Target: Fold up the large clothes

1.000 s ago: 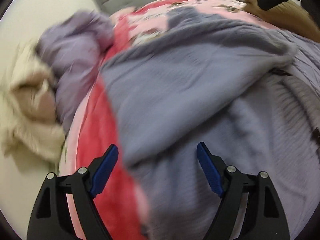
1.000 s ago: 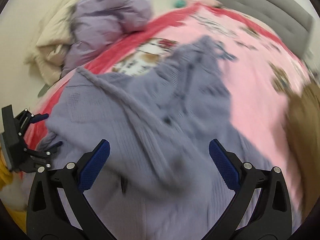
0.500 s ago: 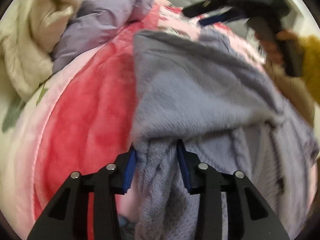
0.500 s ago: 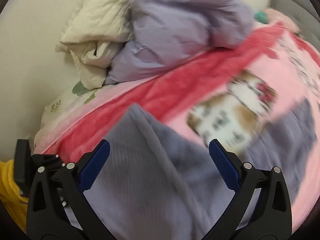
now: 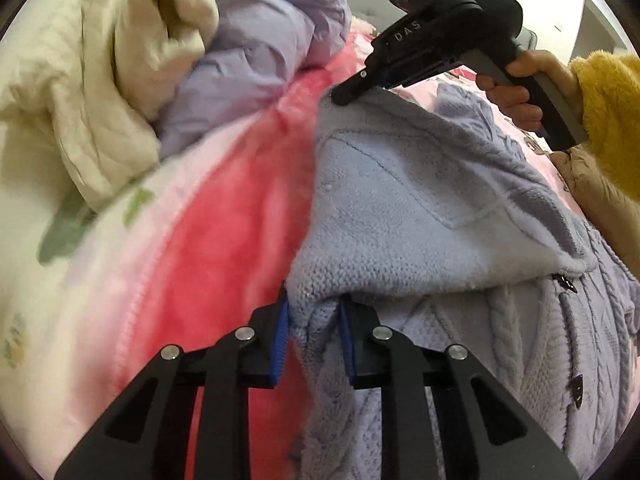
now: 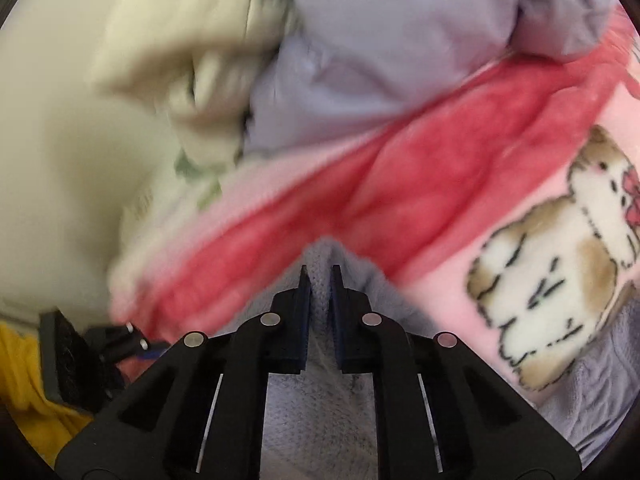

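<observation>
A lavender cable-knit cardigan with small dark toggle buttons lies spread on a pink and red plush blanket printed with a cartoon cat, one side panel folded over its front. The left gripper is closing its blue-padded jaws on a bunched corner of the knit at the near end of that fold, with the fabric between the pads. The right gripper is also closing, pinching a peak of the same knit at the far corner next to the blanket's red border; in the left wrist view a hand in a fuzzy yellow sleeve holds it there. A crumpled cream quilt and a lilac puffy garment are heaped just beyond the work area. With both corners of one edge taken, the step in hand looks like carrying that edge across. Doing it well likely means lifting both corners together, keeping the edge taut and level between the grippers, and laying it down square so the thick knit does not sag or drag the layer beneath.
</observation>
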`<state>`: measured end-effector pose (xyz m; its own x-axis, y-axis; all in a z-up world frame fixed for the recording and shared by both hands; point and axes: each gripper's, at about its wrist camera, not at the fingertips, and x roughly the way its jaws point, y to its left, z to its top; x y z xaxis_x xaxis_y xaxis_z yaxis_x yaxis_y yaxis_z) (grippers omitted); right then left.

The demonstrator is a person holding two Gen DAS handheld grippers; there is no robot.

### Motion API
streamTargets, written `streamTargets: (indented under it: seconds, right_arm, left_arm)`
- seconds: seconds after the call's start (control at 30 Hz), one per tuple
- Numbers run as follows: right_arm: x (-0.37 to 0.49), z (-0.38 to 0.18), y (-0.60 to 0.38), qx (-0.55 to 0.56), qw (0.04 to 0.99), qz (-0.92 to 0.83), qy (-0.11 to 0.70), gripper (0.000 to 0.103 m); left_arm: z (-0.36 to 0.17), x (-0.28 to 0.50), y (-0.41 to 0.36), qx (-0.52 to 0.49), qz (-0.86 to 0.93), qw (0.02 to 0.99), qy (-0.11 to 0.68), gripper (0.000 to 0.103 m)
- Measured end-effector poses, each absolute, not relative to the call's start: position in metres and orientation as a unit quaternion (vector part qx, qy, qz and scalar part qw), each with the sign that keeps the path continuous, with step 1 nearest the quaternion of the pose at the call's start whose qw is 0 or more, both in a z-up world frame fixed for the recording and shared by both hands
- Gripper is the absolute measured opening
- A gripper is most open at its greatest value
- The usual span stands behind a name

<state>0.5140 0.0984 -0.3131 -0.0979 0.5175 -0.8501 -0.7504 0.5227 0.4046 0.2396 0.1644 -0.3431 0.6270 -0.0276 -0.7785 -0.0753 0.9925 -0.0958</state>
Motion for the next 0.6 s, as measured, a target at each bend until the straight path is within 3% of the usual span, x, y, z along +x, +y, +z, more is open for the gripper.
streamTargets:
  seconds: [0.1, 0.13, 0.17, 0.27, 0.37, 0.4, 0.47, 0.5, 0.6]
  right_arm:
    - [0.522, -0.298, 0.097, -0.103, 0.691, 0.467, 0.542, 0.007]
    - [0.526, -0.298, 0.096, -0.122, 0.717, 0.439, 0.527, 0.000]
    - [0.534, -0.301, 0.094, -0.131, 0.734, 0.414, 0.522, 0.001]
    - [0.562, -0.326, 0.081, -0.076, 0.720, 0.388, 0.571, 0.001]
    - [0.557, -0.331, 0.076, -0.072, 0.708, 0.410, 0.570, 0.001]
    - [0.557, -0.331, 0.076, -0.072, 0.708, 0.410, 0.570, 0.006]
    - [0.535, -0.324, 0.071, -0.057, 0.687, 0.461, 0.559, 0.046]
    - [0.526, -0.321, 0.069, -0.060, 0.682, 0.477, 0.551, 0.073]
    - [0.507, -0.324, 0.067, -0.104, 0.676, 0.479, 0.551, 0.071]
  left_arm:
    - [-0.332, 0.243, 0.172, -0.059, 0.013, 0.900, 0.431, 0.022]
    - [-0.334, 0.245, 0.174, -0.060, 0.012, 0.896, 0.440, 0.022]
    - [-0.340, 0.247, 0.174, -0.054, 0.014, 0.891, 0.450, 0.022]
    - [-0.366, 0.249, 0.178, -0.056, 0.013, 0.879, 0.473, 0.022]
    - [-0.369, 0.254, 0.180, -0.061, 0.002, 0.878, 0.475, 0.023]
    - [-0.370, 0.254, 0.180, -0.060, 0.000, 0.878, 0.475, 0.023]
    - [-0.370, 0.251, 0.180, -0.058, -0.003, 0.881, 0.470, 0.023]
    - [-0.370, 0.251, 0.180, -0.060, -0.003, 0.881, 0.469, 0.024]
    - [-0.369, 0.249, 0.182, -0.077, 0.000, 0.880, 0.469, 0.025]
